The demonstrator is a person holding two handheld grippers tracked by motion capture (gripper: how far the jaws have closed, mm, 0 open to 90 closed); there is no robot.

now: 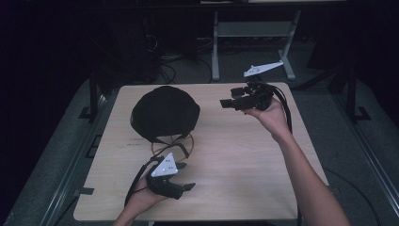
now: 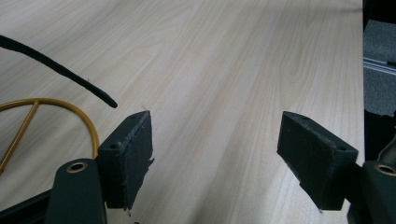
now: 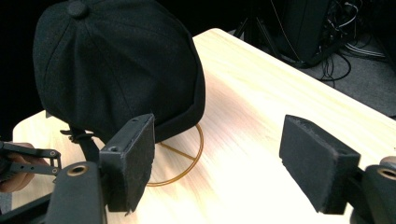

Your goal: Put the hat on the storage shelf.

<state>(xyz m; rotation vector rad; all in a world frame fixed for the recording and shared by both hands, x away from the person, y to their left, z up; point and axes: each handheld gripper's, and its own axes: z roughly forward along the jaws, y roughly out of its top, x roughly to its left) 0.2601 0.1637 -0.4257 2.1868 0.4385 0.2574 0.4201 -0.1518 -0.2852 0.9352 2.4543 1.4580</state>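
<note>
Dark room, pale wood tabletop. Black cap sits on a gold wire stand toward the far-left corner, strap hanging off the near side. Right gripper hovers near the far-right edge, jaws wide, nothing held, aimed at the cap. Left gripper rests by the near edge, jaws wide, empty. Risk: stand looks light, probably tips or slides if the cap gets pushed sideways.
</note>
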